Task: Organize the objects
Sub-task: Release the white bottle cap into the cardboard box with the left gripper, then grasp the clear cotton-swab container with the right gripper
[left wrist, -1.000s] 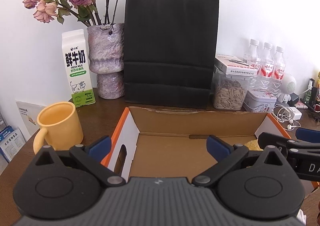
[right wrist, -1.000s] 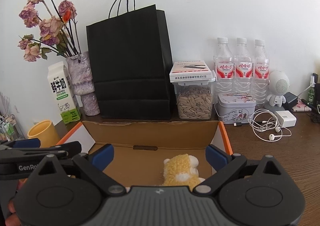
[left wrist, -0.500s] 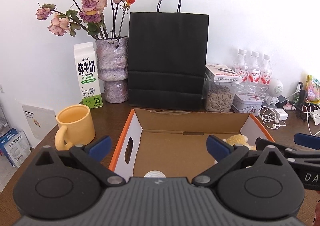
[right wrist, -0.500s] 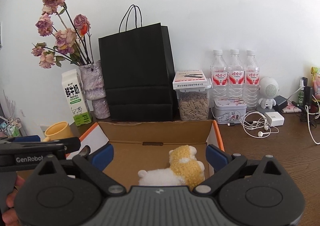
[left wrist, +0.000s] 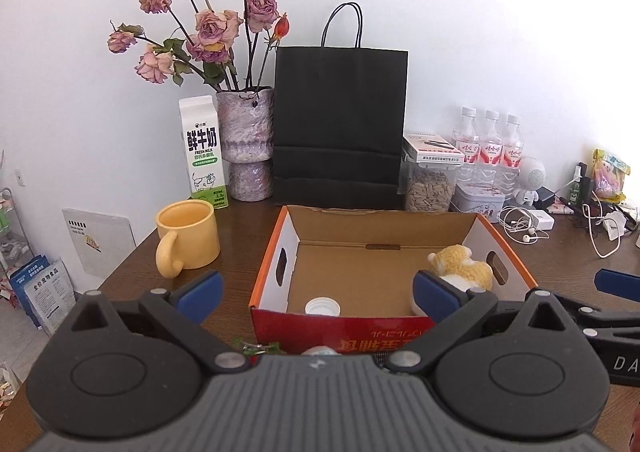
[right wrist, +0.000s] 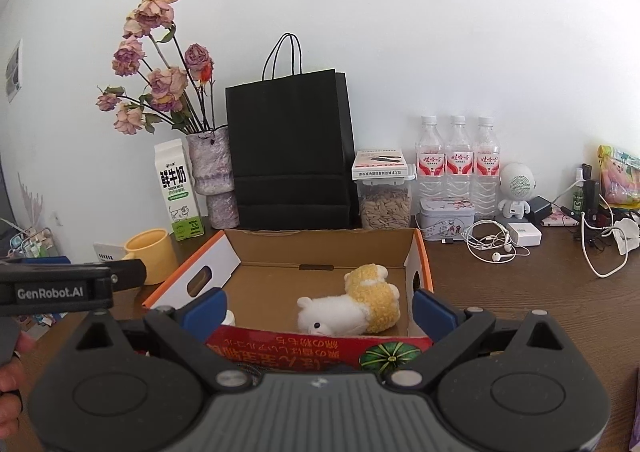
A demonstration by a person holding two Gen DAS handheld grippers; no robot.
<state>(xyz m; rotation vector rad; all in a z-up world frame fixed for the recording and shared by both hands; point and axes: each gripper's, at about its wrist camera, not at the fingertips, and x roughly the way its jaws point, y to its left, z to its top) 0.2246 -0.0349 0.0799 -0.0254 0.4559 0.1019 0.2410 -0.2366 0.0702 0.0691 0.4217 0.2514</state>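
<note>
Behind box [left wrist: 344, 326] wall — half-hidden bottle [left wrist: 322, 307]

Bright, even daylight, soft shadows, sharp focus mid-frame, strong fisheye bending and dark vignetted corners at the edges.

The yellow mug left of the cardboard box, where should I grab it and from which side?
Take the yellow mug by its rim wall, probably from above with one finger inside. It stands upright with its mouth open and nothing visible inside. Its handle points toward the camera and looks too narrow for the left gripper. The milk carton stands behind it.
</note>
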